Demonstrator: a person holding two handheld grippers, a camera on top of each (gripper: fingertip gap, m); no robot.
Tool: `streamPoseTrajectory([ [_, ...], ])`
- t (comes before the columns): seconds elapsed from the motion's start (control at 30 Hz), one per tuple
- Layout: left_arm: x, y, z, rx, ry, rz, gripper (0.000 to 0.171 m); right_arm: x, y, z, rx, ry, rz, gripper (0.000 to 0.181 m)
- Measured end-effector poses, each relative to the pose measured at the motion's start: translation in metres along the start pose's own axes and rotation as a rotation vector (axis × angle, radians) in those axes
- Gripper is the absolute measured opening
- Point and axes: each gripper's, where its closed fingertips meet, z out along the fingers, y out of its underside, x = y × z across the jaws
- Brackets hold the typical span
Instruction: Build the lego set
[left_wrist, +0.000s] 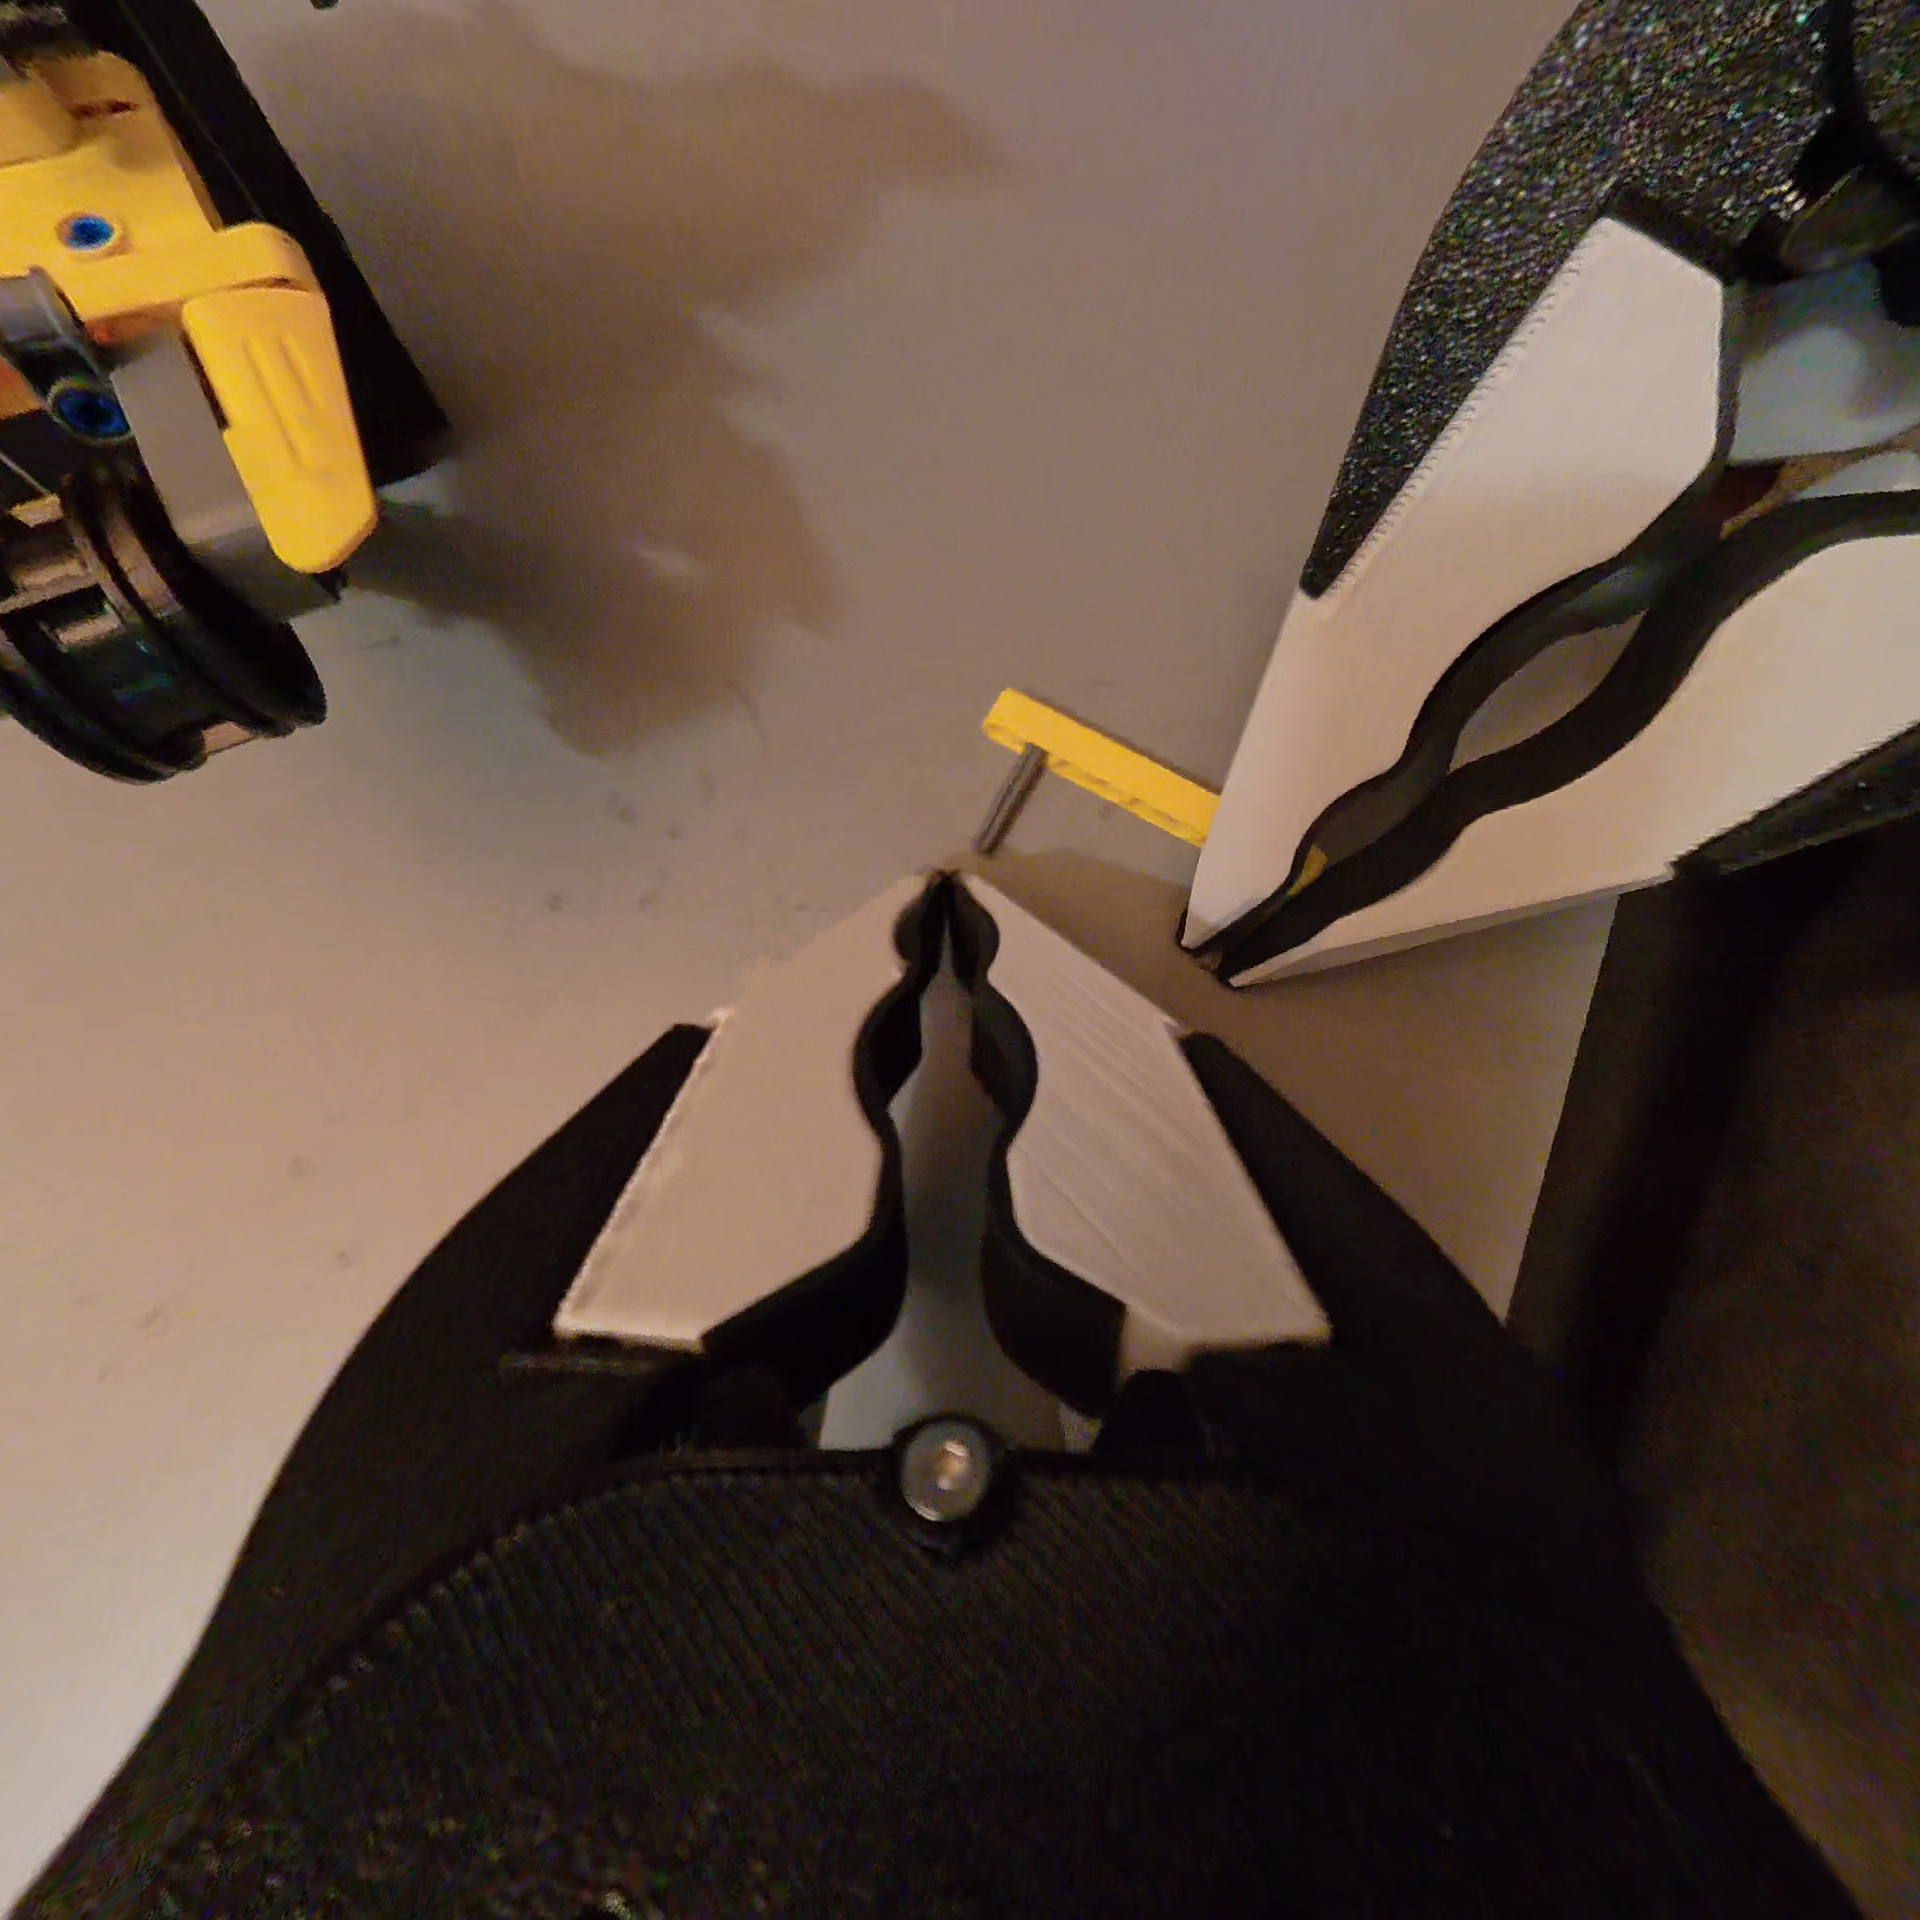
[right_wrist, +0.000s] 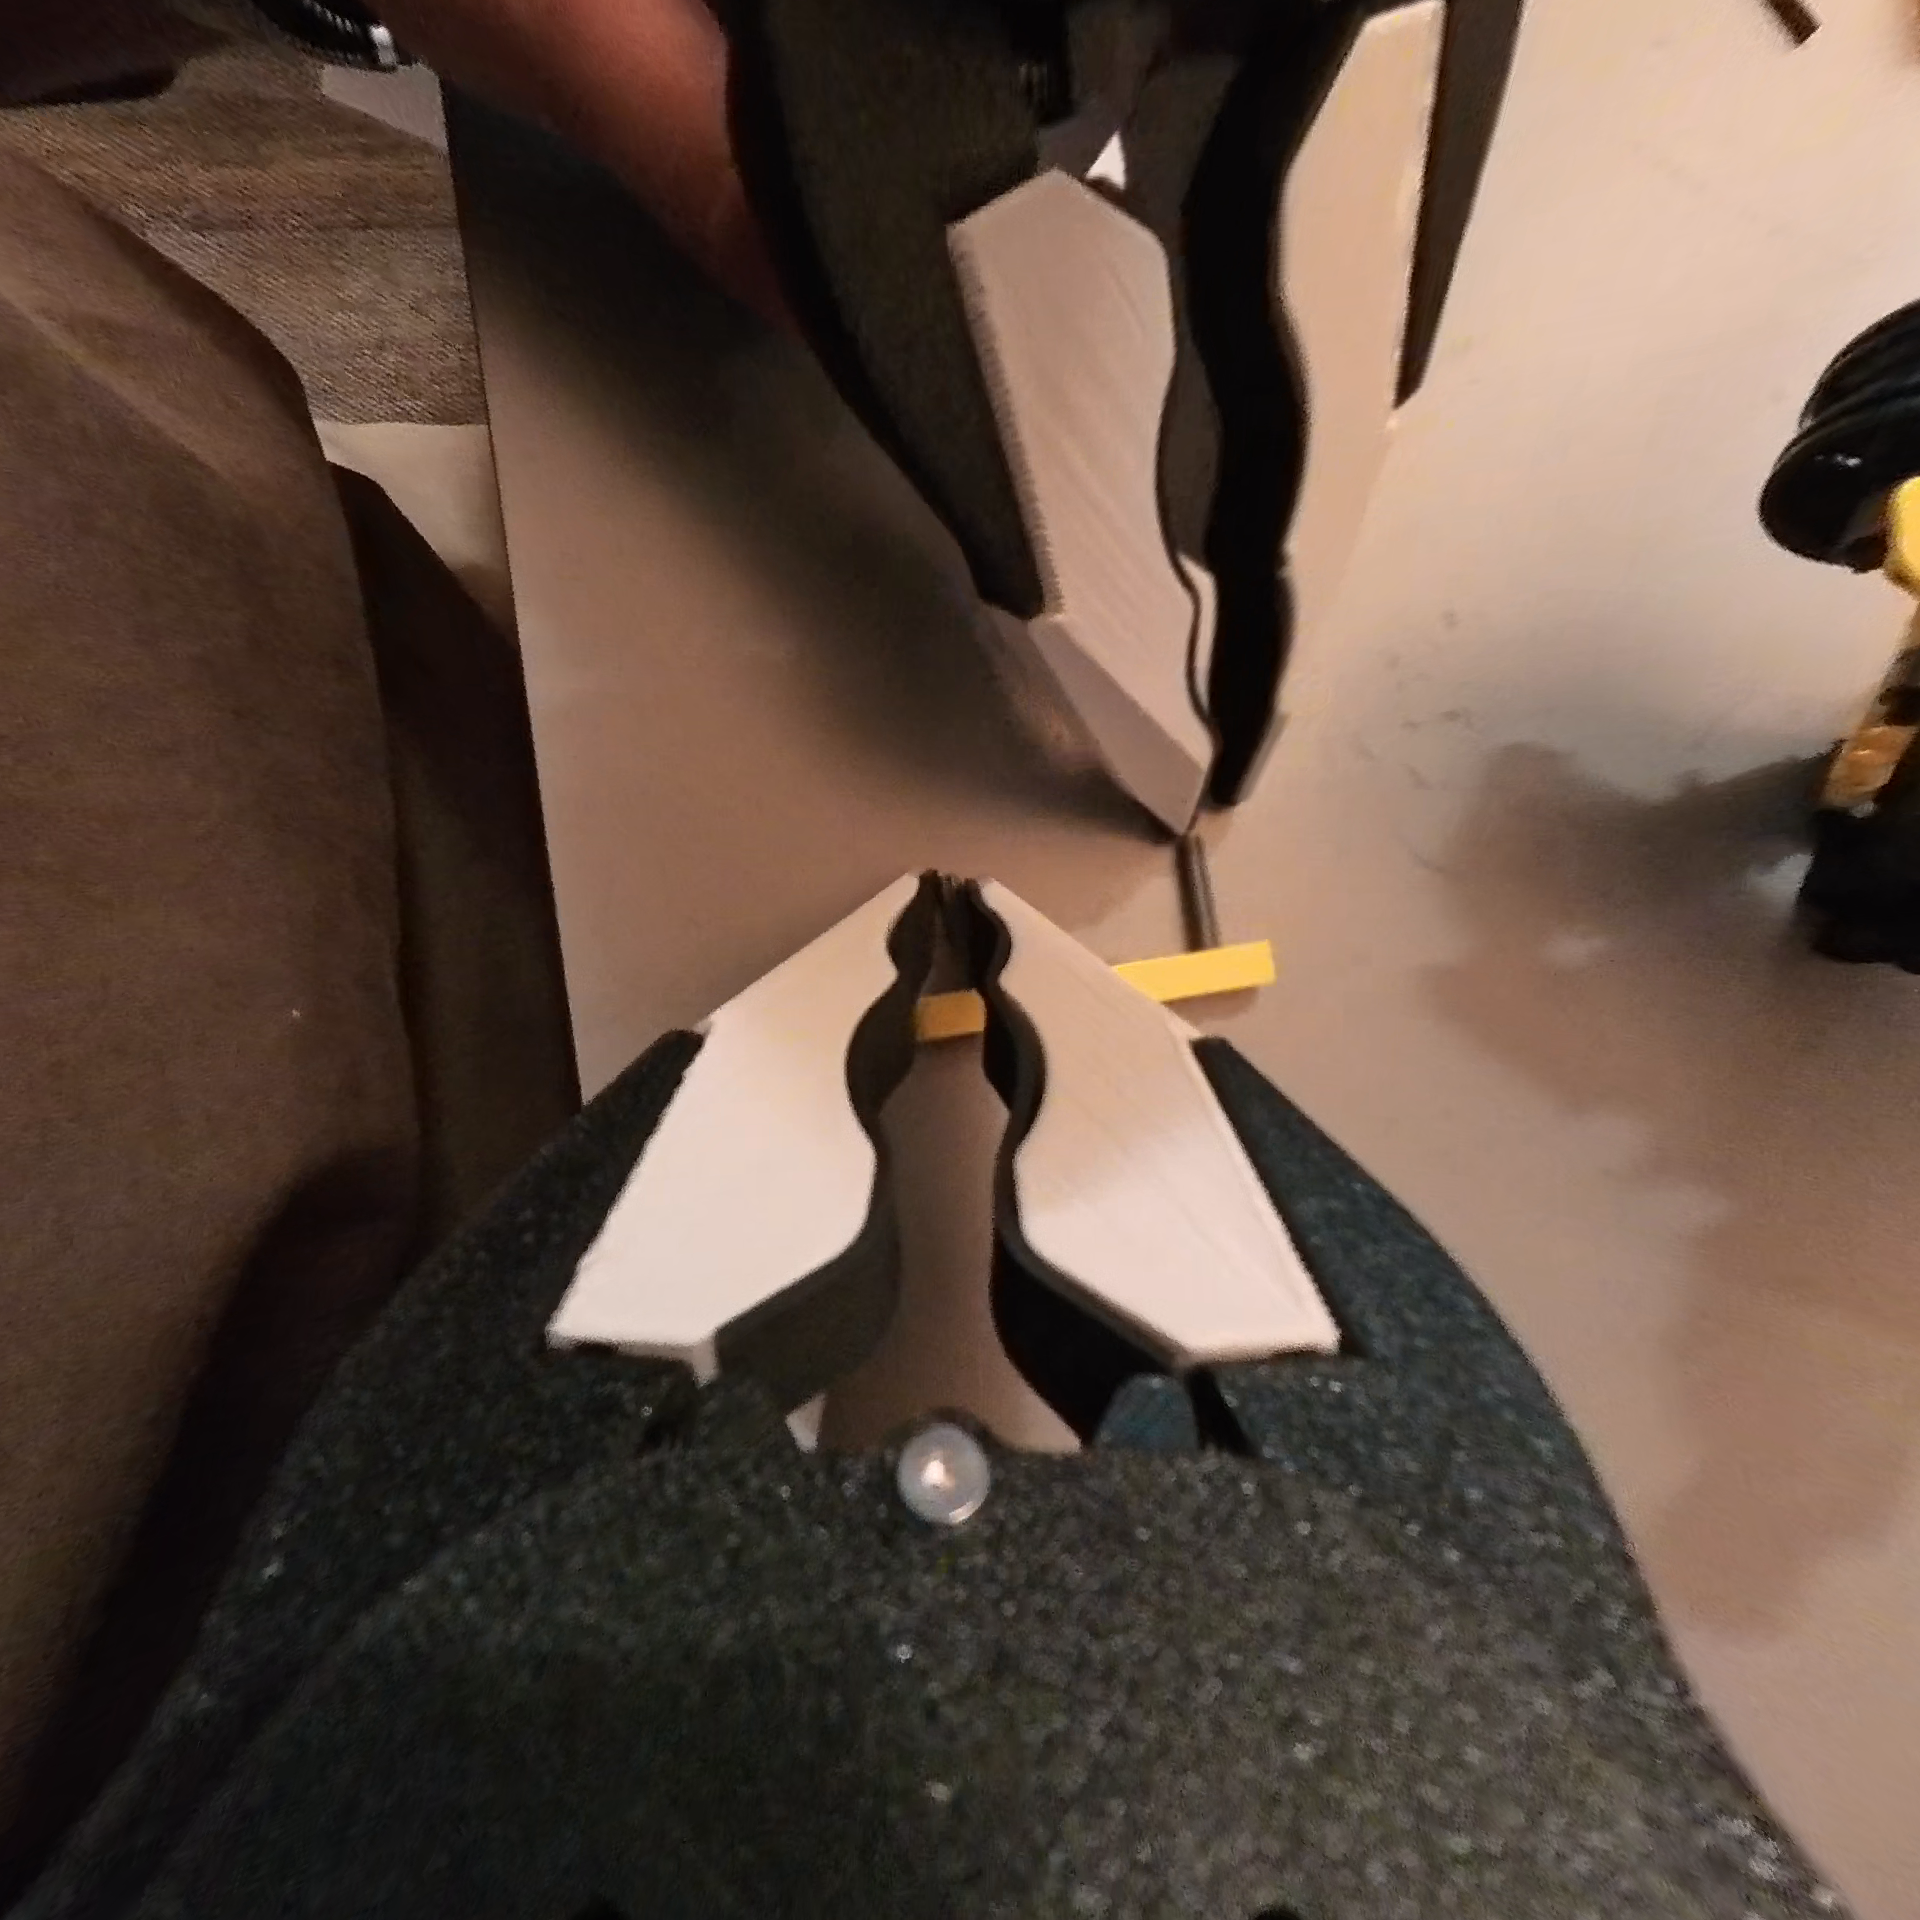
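A thin yellow beam (left_wrist: 1107, 771) lies low over the white table (left_wrist: 312, 1039) with a short grey axle (left_wrist: 1008, 798) stuck in it crosswise. My left gripper (left_wrist: 943, 883) is shut, its tips pinching the free end of the axle. My right gripper (right_wrist: 948, 883) is shut on one end of the yellow beam (right_wrist: 1195, 969), and yellow shows between its jaws. In the right wrist view the left gripper (right_wrist: 1203, 808) comes down from above onto the axle (right_wrist: 1195, 888). In the left wrist view the right gripper (left_wrist: 1210, 951) enters from the right.
A yellow and black brick-built model with a black wheel (left_wrist: 156, 416) stands on the table at the far left, and shows at the right edge of the right wrist view (right_wrist: 1860, 644). The table edge (right_wrist: 530, 831) runs beside brown upholstery (right_wrist: 156, 935). There is about 5 cm between the tips of the two grippers.
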Motion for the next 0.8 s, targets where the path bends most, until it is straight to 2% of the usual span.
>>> streamPoseTrajectory([
  [0.23,0.000,0.000,0.000,0.000,-0.013,0.019,0.003,0.000,0.001,-0.001,0.047,0.025,-0.001,0.004],
  [0.33,0.005,-0.004,0.001,0.013,0.025,0.008,0.036,0.001,0.002,-0.002,0.066,0.022,0.017,0.004],
  [0.4,0.008,-0.010,0.004,0.026,0.060,-0.001,0.043,0.000,0.003,-0.002,0.078,0.014,0.031,0.004],
  [0.5,0.010,-0.011,0.014,-0.019,0.088,0.032,0.034,0.000,0.003,-0.003,0.084,0.014,0.030,0.004],
  [0.53,0.011,-0.013,0.015,-0.010,0.094,0.051,0.027,0.000,0.003,-0.003,0.084,0.017,0.026,0.004],
  [0.63,0.014,-0.013,0.016,-0.016,0.127,0.070,0.021,0.000,0.003,-0.003,0.086,0.031,0.018,0.004],
  [0.7,0.015,-0.012,0.014,-0.014,0.131,0.081,0.003,0.000,0.004,-0.004,0.089,0.039,0.016,0.004],
  [0.8,0.016,-0.011,0.013,-0.012,0.117,0.095,0.003,-0.001,0.006,-0.006,0.092,0.046,0.018,0.004],
])
